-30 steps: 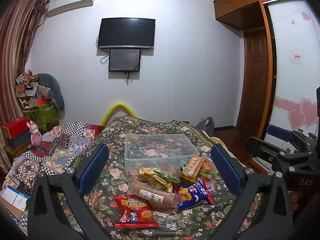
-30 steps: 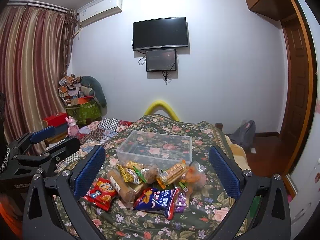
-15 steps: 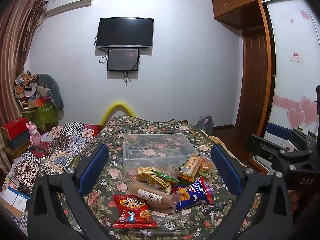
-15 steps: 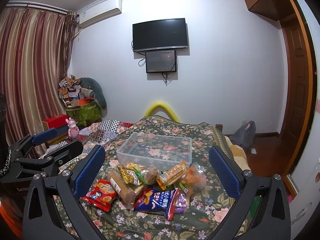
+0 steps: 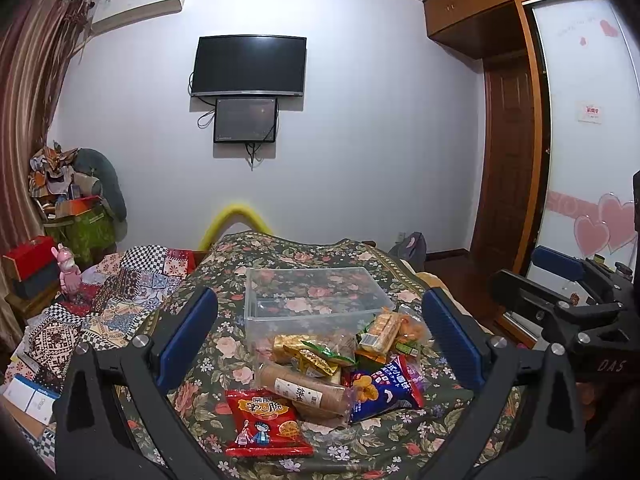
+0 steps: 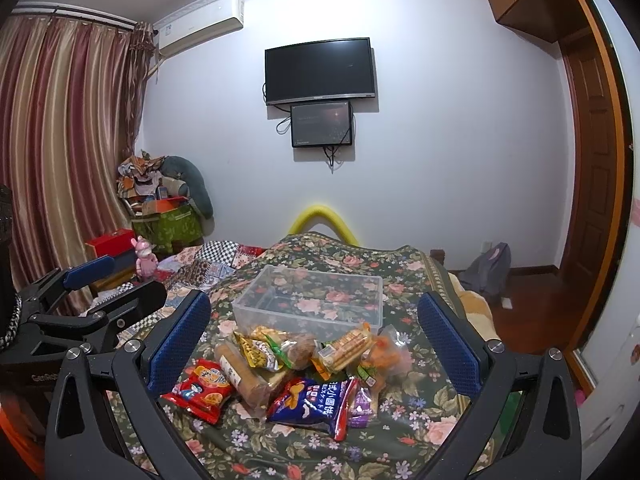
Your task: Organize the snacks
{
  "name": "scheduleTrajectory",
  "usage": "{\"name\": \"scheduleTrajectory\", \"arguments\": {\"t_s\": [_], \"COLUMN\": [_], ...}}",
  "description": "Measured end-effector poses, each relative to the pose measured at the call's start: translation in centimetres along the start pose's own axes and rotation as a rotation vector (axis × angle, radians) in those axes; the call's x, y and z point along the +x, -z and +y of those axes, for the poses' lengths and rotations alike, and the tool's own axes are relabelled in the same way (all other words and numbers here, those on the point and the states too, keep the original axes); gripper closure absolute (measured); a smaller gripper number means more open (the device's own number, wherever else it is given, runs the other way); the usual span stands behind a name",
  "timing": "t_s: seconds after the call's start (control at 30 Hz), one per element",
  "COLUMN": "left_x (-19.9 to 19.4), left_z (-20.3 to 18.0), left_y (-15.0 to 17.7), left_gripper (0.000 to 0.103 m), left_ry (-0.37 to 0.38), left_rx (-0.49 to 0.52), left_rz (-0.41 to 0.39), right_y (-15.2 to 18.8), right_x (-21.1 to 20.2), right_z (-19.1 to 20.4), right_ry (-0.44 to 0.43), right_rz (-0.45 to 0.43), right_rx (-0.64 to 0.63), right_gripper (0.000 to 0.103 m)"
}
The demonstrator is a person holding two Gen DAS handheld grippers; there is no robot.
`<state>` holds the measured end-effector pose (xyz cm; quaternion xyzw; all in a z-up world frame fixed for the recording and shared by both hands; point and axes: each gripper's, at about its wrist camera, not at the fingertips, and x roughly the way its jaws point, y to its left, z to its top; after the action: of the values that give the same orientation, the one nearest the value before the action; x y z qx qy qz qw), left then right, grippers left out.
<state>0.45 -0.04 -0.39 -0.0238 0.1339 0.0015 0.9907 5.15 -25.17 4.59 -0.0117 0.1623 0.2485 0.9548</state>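
Observation:
A pile of snack packets lies on the floral bedspread: a red packet [image 5: 266,422] [image 6: 202,389], a brown biscuit roll [image 5: 304,392] [image 6: 242,376], a blue chip bag [image 5: 386,386] [image 6: 316,400], gold-green packets [image 5: 310,352] and an orange cracker pack [image 5: 382,330] [image 6: 346,348]. An empty clear plastic box [image 5: 316,300] [image 6: 308,296] stands just behind the pile. My left gripper [image 5: 318,340] is open and empty, held above the pile. My right gripper [image 6: 314,340] is open and empty, also above it.
A patchwork quilt [image 5: 112,300] lies left of the bedspread. A pink toy [image 6: 144,258] and red boxes [image 5: 30,252] stand at the left. A wardrobe and door [image 5: 516,160] are at the right, a backpack [image 6: 490,268] on the floor.
Both grippers have shifted very slightly; the view drifts a little. Nothing has been grasped or moved.

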Motion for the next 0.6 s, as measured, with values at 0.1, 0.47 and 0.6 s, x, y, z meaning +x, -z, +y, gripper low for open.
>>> {"name": "scheduleTrajectory", "arguments": {"t_s": [0.1, 0.47, 0.6], "left_x": [0.0, 0.4, 0.9], "left_z": [0.0, 0.4, 0.8], "left_y": [0.0, 0.3, 0.7], "left_gripper": [0.0, 0.0, 0.0], "left_ry": [-0.001, 0.002, 0.005], "left_rx": [0.0, -0.006, -0.01], "left_rz": [0.001, 0.013, 0.034], "right_y": [-0.1, 0.0, 0.4], "right_x": [0.0, 0.3, 1.0], "right_z": [0.1, 0.1, 0.2], "right_ry": [0.0, -0.008, -0.014], "right_rz": [-0.002, 0.01, 0.035], "right_rx": [0.0, 0.017, 0.013], "right_gripper": [0.0, 0.0, 0.0]}}
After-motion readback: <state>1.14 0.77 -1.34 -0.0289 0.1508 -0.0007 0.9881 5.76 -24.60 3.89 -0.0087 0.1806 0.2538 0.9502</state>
